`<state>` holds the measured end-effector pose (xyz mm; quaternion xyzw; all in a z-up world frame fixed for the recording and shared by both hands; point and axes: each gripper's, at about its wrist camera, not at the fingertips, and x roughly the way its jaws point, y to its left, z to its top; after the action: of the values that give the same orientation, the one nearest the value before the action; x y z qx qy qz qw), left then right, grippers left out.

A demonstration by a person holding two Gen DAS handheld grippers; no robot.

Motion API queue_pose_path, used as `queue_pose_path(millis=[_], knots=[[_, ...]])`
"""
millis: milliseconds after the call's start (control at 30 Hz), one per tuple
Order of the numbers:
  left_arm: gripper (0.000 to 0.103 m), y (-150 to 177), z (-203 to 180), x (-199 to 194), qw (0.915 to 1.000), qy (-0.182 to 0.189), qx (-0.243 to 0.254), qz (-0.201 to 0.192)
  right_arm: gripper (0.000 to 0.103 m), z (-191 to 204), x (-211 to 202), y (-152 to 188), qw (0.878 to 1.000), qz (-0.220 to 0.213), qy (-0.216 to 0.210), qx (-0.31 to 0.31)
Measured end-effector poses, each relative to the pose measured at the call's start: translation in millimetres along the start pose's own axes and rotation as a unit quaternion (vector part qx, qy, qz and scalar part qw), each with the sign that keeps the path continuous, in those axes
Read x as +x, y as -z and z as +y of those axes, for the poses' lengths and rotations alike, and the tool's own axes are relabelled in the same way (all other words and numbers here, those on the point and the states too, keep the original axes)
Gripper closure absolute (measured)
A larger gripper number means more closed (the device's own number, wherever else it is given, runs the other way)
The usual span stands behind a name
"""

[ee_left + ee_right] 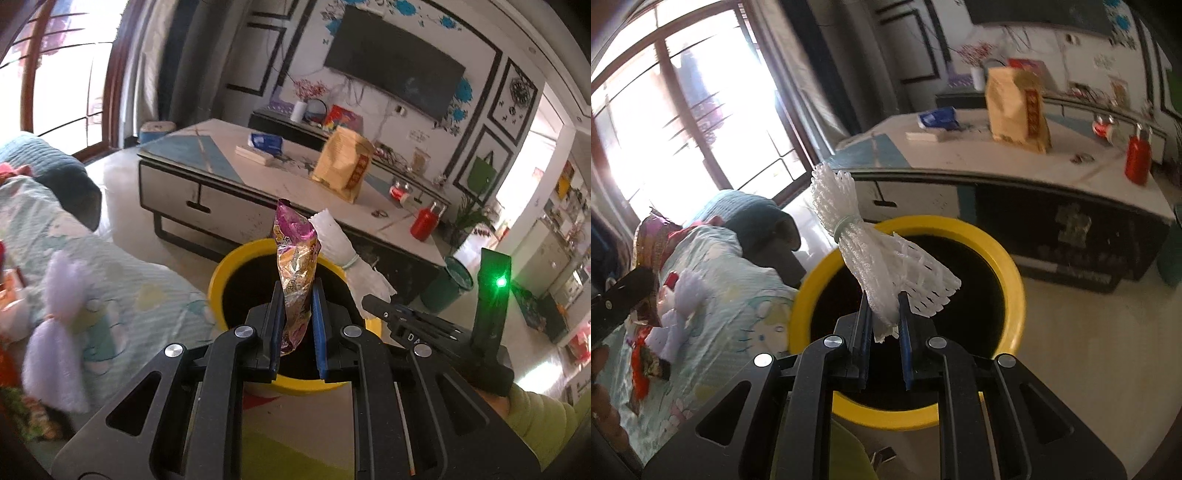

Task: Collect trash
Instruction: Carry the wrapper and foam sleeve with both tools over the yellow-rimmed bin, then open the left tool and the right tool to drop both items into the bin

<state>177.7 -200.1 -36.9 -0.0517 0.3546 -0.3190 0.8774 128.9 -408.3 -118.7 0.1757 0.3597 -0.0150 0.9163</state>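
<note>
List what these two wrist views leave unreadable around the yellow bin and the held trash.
- Inside of the yellow bin: black in both views; contents unknown.
- Snack wrapper print: left wrist view, crumpled, too small.
- Lower end of the white foam net: right wrist view, hidden between the right tongs.
- Bin base: both views, hidden behind the tongs.

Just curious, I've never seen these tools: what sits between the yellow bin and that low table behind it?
Only bare pale floor separates the yellow bin from the low table, clearest in the right wrist view. The foam net only hangs above the bin.
</note>
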Motion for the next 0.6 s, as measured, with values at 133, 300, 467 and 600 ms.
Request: queue_pose_path(millis=[133,300,467,600], knots=[[0.094,-3,-1,30,0.9997,0.008,0.004,0.023,0.09,-12,7,1,1.0,0.011,0.002,0.02],[0.093,-7,0,61,0.9988,0.012,0.004,0.047,0.087,-17,15,2,0.999,0.025,0.001,0.029],[0.061,-10,8,78,0.9982,0.009,-0.008,0.06,0.079,-20,24,5,0.998,0.04,0.003,0.037],[0.048,-10,15,74,0.9982,-0.004,-0.023,0.055,0.068,-25,26,4,0.998,0.037,0.011,0.047]])
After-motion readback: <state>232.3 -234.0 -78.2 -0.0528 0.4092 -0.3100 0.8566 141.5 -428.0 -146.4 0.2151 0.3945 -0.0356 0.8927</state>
